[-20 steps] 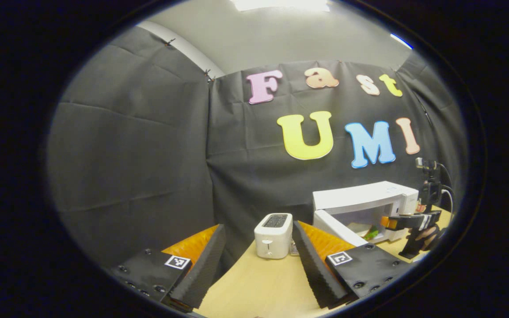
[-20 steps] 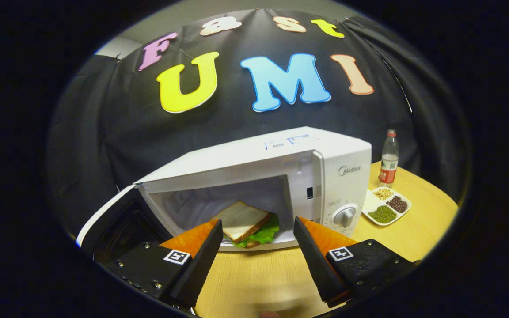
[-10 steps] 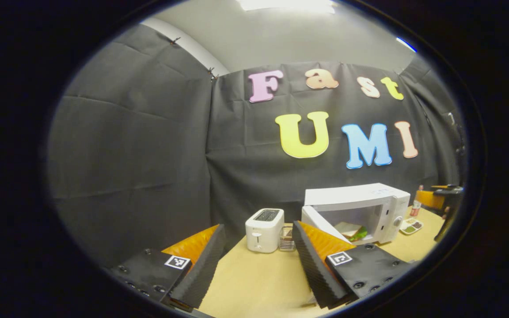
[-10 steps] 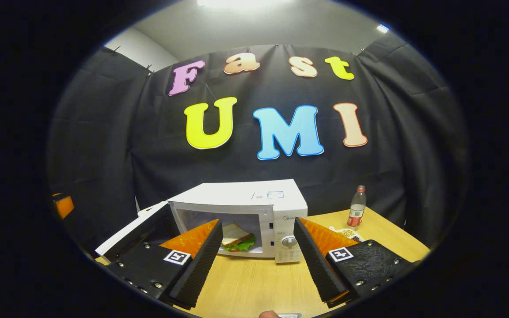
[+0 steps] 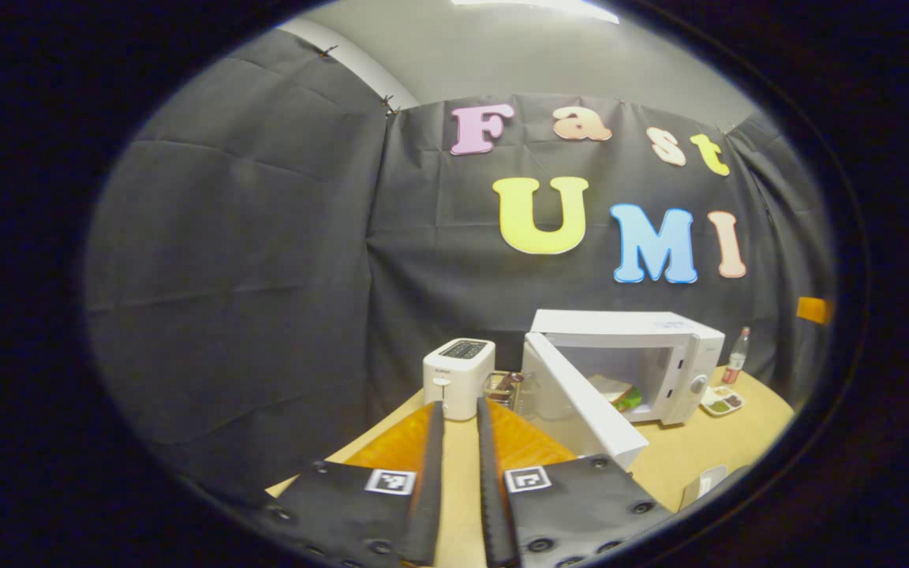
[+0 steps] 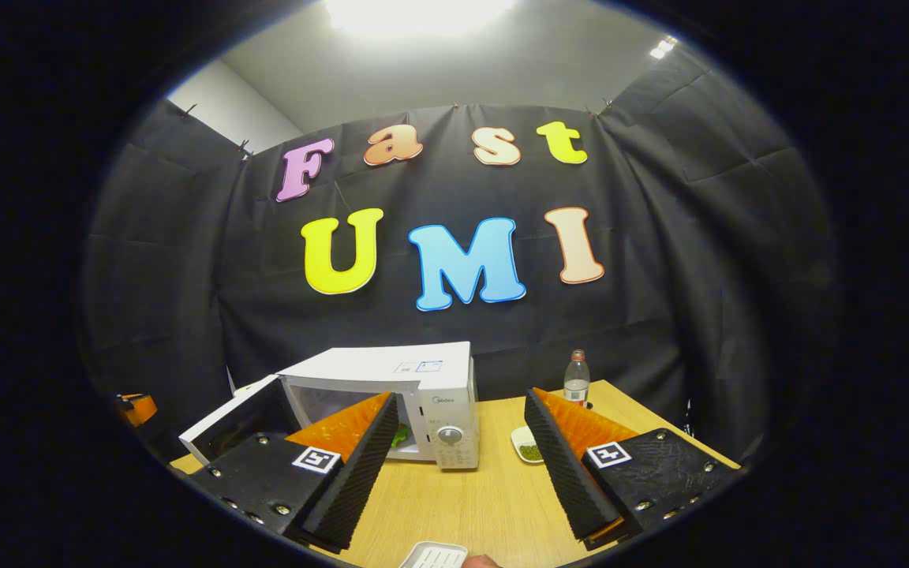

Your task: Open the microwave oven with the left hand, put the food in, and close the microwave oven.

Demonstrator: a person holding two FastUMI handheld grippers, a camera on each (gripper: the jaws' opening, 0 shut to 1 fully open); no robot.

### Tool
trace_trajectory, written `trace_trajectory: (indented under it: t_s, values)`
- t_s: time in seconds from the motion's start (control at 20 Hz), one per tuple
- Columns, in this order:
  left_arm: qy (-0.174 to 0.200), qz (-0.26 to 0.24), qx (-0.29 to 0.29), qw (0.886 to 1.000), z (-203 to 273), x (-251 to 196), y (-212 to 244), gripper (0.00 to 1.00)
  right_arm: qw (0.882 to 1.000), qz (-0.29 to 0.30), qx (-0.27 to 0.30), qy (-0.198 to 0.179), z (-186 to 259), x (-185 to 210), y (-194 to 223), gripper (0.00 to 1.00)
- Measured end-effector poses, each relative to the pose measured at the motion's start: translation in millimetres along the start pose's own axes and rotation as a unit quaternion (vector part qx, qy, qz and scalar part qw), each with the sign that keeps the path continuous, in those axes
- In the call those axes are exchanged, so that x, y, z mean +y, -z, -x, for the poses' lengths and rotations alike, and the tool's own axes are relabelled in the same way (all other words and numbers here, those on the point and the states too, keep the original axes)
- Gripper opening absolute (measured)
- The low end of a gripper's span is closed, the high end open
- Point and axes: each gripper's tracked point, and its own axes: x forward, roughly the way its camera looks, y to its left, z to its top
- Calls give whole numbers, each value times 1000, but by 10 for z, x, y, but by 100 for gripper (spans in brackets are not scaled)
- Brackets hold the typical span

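Sandwich [image 5: 619, 393] is sitting inside the white boxy microwave [image 5: 660, 347], door [image 5: 581, 406] swung wide open, but it's tiny and half hidden, just a slice of bread over green. In the right gripper view the near finger covers most of the cavity, leaving a green speck. Left gripper [image 5: 459, 473] has its 2 ridged fingers nearly together with a thin gap, holding nothing. Right gripper [image 6: 461, 465] is spread wide, also empty. Left gripper view adds a white toaster [image 5: 458, 377]; a clear bottle [image 6: 577, 379] stands right of the microwave.
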Motion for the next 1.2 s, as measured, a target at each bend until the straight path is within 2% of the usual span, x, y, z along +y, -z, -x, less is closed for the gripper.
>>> trace_trajectory:
  t_s: [0.05, 0.1, 0.3, 0.6, 0.95, 1.2]
  values:
    - [15, -1, 12, 1000, -23, -110, 76, 8, 1000, 2, -3, 1, 57, -65, -33, 97]
    - [23, -3, 23, 999, 11, -211, 170, 7, 1000, 4, -6, 1, 113, -118, -57, 97]
    - [30, -27, 56, 998, -79, -356, 563, 8, 1000, 24, -20, 0, 340, -339, -154, 97]
    - [38, -37, 74, 996, -26, -675, 685, 7, 999, 34, -9, 3, 555, -585, -68, 98]
    - [88, -27, 87, 992, 6, -1262, 650, 7, 1000, 16, 3, -3, 455, -586, 8, 98]
    - [136, -26, 90, 986, -148, -1733, 643, 7, 999, 32, 10, 0, 301, -592, 43, 98]
